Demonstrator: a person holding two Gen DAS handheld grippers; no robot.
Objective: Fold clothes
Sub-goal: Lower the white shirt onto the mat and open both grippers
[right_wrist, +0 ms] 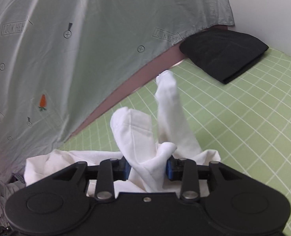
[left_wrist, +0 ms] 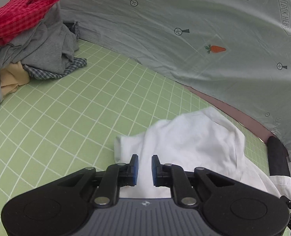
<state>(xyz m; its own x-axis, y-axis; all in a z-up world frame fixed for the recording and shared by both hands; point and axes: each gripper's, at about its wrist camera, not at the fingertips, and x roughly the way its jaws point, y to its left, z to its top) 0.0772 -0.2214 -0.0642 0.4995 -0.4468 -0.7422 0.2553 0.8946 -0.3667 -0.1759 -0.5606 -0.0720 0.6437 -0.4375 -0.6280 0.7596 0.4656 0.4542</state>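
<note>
Right gripper clamps bunched white garment at lower centre; left gripper, parted and empty, should pinch an edge to spread it flat.

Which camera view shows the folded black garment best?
The right wrist view: the folded black garment lies whole on the green mat, its layered edge visible. The left wrist view shows only a dark sliver at the right edge.
</note>
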